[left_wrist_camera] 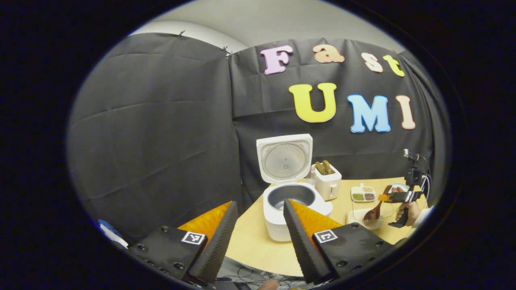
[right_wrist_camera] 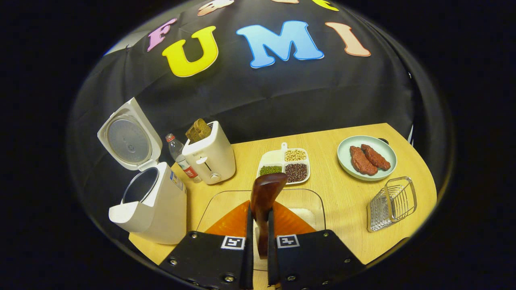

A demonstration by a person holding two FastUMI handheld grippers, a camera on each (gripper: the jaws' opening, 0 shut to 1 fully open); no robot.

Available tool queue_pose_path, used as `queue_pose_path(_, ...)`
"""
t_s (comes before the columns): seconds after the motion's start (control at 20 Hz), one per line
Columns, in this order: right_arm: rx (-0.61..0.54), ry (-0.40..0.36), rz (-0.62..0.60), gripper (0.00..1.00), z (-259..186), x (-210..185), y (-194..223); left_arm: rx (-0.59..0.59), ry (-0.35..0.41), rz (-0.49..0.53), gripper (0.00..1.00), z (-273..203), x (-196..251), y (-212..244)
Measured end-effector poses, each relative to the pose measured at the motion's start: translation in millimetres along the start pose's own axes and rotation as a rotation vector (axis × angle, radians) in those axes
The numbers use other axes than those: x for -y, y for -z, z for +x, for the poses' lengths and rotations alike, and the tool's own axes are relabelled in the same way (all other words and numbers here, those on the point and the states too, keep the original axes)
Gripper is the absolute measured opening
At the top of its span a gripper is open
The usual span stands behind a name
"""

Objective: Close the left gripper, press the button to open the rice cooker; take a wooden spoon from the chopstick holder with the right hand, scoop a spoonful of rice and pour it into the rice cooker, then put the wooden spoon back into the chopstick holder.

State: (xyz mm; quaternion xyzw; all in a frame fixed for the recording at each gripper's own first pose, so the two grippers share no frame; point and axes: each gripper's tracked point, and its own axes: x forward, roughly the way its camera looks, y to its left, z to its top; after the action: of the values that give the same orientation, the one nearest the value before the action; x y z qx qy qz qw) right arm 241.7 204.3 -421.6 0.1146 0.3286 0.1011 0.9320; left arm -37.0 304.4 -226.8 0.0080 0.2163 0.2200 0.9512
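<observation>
The white rice cooker (left_wrist_camera: 282,213) (right_wrist_camera: 155,209) stands with its lid (left_wrist_camera: 285,159) (right_wrist_camera: 128,141) raised and its inner pot bare. My left gripper (left_wrist_camera: 260,202) hovers open in front of it, holding nothing. My right gripper (right_wrist_camera: 260,211) is shut on the handle of the dark wooden spoon (right_wrist_camera: 267,191). In the left gripper view the right gripper (left_wrist_camera: 397,197), held by a hand, tilts the spoon (left_wrist_camera: 373,211) with its bowl down into the clear glass dish (left_wrist_camera: 358,219) (right_wrist_camera: 310,199) of white rice (right_wrist_camera: 304,215). Whether the spoon carries rice I cannot tell. The wire chopstick holder (right_wrist_camera: 393,203) sits at the right.
A white toaster (right_wrist_camera: 209,155) (left_wrist_camera: 327,181) with bread and a water bottle (right_wrist_camera: 179,155) stand beside the cooker. A divided dish of beans (right_wrist_camera: 286,165) (left_wrist_camera: 363,194) and a green plate with meat (right_wrist_camera: 367,157) lie behind the glass dish on the wooden table (right_wrist_camera: 334,189).
</observation>
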Motion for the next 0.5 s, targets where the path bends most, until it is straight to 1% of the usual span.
queue_pose_path(0.2, -0.022, -0.021, 0.0, 0.15, 5.0, -18.3, 8.6, 0.001, 0.003, -0.003, 0.86, 2.5, 5.9, -2.0)
queue_pose_path(0.35, -0.041, -0.041, 0.054, 0.15, 8.1, -28.8, 10.8, 0.008, -0.004, -0.01, 0.86, 1.1, 3.1, -4.6)
queue_pose_path(0.5, -0.061, -0.05, 0.15, 0.15, 10.6, -29.6, 10.2, 0.009, -0.017, -0.008, 0.86, -0.8, -3.3, -3.8)
